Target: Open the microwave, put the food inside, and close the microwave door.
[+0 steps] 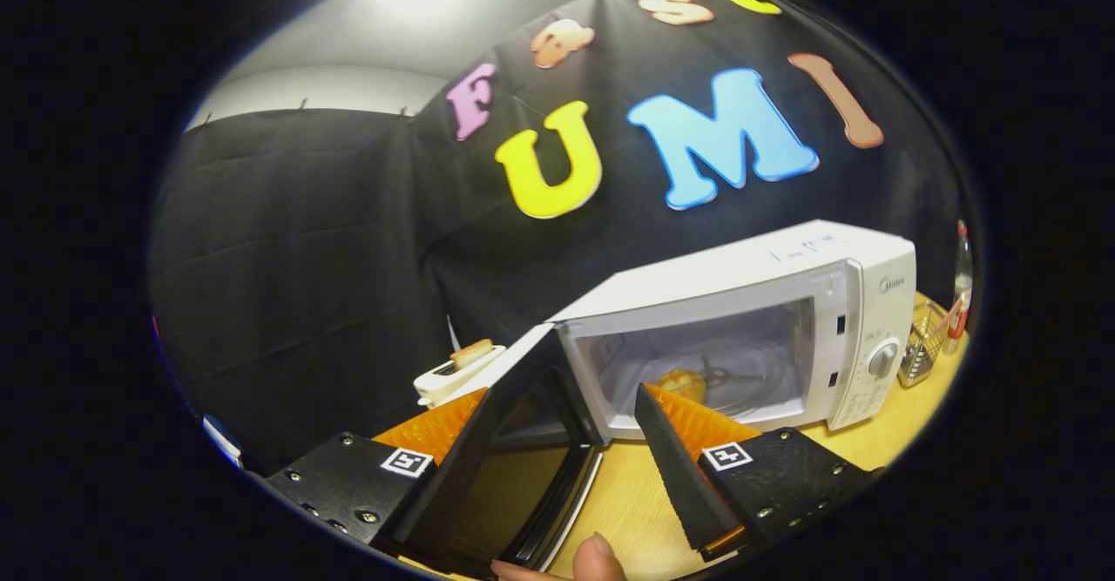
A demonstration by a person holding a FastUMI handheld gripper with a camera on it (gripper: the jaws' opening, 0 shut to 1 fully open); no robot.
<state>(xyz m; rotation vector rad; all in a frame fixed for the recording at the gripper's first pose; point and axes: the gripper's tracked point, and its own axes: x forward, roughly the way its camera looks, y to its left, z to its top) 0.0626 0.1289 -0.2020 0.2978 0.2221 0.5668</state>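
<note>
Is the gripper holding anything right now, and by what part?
Nothing is held. The gripper is open, with the microwave door standing between its fingers; the food sits inside the microwave.

The white box-shaped microwave (740, 302) bears a small grey brand mark above its round dial (881, 359), too small to read surely. Blue scribble on its top and the print around the dial are illegible. Nearer than the microwave, the gripper (564, 394), fingers spread apart, carries black-and-white square marker tags (407, 462), one behind each finger.
</note>
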